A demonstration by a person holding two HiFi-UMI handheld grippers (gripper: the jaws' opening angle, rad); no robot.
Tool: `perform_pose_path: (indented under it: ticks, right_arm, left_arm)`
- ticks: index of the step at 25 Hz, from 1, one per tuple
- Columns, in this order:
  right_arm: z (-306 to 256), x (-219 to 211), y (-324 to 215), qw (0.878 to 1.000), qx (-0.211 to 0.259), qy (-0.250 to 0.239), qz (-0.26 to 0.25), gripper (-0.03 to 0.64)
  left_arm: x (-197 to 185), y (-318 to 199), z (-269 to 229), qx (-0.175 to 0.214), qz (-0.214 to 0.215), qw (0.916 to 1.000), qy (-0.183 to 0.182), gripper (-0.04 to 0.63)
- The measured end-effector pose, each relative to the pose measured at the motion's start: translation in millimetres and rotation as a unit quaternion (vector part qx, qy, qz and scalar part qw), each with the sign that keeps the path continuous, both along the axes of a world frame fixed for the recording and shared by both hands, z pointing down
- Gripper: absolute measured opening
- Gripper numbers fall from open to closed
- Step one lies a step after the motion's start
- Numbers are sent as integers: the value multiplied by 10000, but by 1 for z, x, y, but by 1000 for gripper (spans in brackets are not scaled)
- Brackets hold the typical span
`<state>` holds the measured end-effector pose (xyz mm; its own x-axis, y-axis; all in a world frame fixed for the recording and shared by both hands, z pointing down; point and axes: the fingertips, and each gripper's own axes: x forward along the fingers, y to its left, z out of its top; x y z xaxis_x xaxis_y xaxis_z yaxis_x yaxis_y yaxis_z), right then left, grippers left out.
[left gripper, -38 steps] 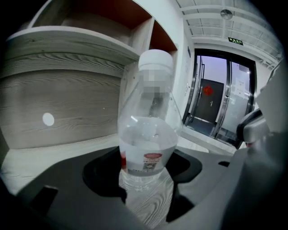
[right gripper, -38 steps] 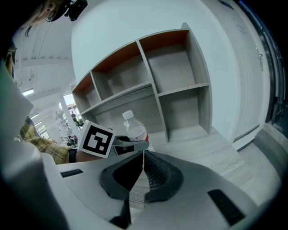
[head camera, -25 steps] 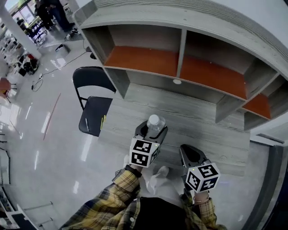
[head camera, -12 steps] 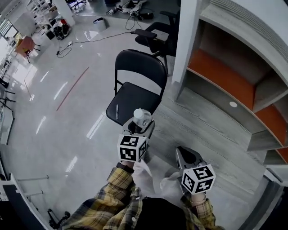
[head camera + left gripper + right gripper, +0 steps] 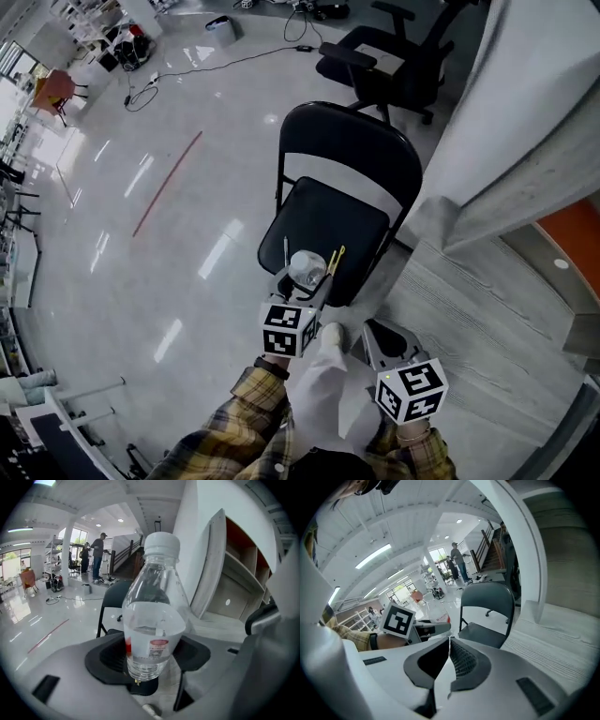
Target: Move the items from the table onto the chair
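At the centre of the head view, over the front edge of the black folding chair (image 5: 328, 220), the left gripper (image 5: 151, 660) clamps a clear water bottle (image 5: 152, 620) low on its body, upright and capped. With little water inside, it is likely light, thin-walled and smooth; a moderate hold at the labelled waist seems soundest. The right gripper (image 5: 447, 660) carries nothing, jaws together.

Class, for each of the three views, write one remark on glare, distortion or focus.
Head view: light glares in white streaks off the glossy floor; the chair is sharp. Left gripper view: fisheye, black corners; the clear water bottle is crisp and warps the background behind it. Right gripper view: straight ceiling lights bow into arcs.
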<state>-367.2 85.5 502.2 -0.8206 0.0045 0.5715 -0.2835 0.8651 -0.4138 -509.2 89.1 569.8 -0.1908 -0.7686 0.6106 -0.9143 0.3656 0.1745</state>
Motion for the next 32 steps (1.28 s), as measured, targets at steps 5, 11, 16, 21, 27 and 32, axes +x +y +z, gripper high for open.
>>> perform_pose_path:
  ticks: [5,11,16,21,27,32]
  right_arm:
    - [39,-54,-13,9996,-104,204,139,20]
    - [78,-74,-17,9983,-317,393,282,20]
    - [109,-85,-21,9976,-497,389,286,20]
    - [107,-99,-10,9979,-559,235,228,20]
    - [109,-96,-9,9971,-669,161,321,19]
    - [100,-90,-15,9969,-625,127,450,20]
  left_arm:
    - [-49,-11,84,-259,-4,9996,65,287]
    - [-58,-12,171,-440,9,9984,352,287]
    - [-67,-16,238,-646,71,9971,395,287]
    - [-82,-21,269,-719,86,9969,312,287]
    - [-78,-19,279,-759,134,9968,217,296]
    - [-70,-13,280,-839,260,9959,196,302]
